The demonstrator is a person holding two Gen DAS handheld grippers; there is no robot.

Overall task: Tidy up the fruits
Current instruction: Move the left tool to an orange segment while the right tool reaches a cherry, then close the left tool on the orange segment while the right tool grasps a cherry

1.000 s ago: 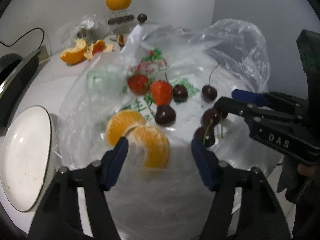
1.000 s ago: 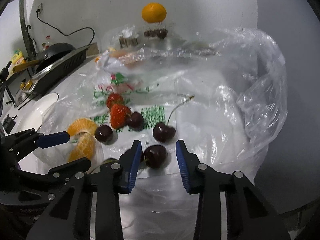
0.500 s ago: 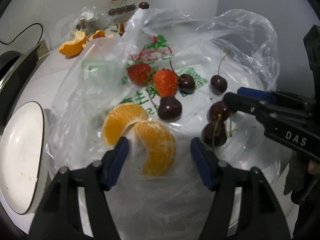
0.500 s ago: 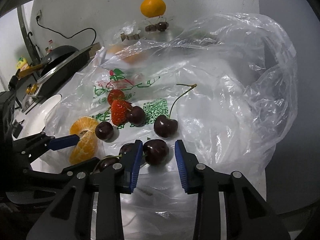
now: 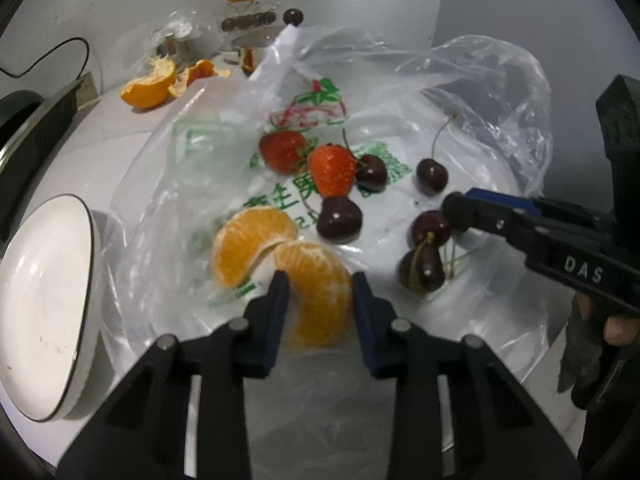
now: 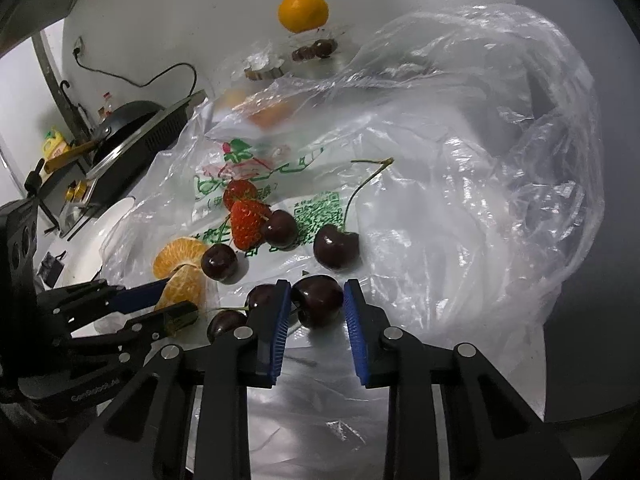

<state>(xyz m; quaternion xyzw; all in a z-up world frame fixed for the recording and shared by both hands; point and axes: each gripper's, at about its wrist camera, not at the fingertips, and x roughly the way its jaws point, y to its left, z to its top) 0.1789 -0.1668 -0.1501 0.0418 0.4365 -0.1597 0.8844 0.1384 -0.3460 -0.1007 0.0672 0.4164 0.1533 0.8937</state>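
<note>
At far left we note the white plate (image 5: 44, 304) beside the plastic bag (image 5: 400, 92). Our left gripper (image 5: 318, 284) is closing, both pads against a peeled orange segment (image 5: 316, 292) lying on the bag. Further right, our right gripper (image 6: 314, 308) is clenched on a dark cherry (image 6: 318, 306); its far pad appears to touch, though glare obscures it.
</note>
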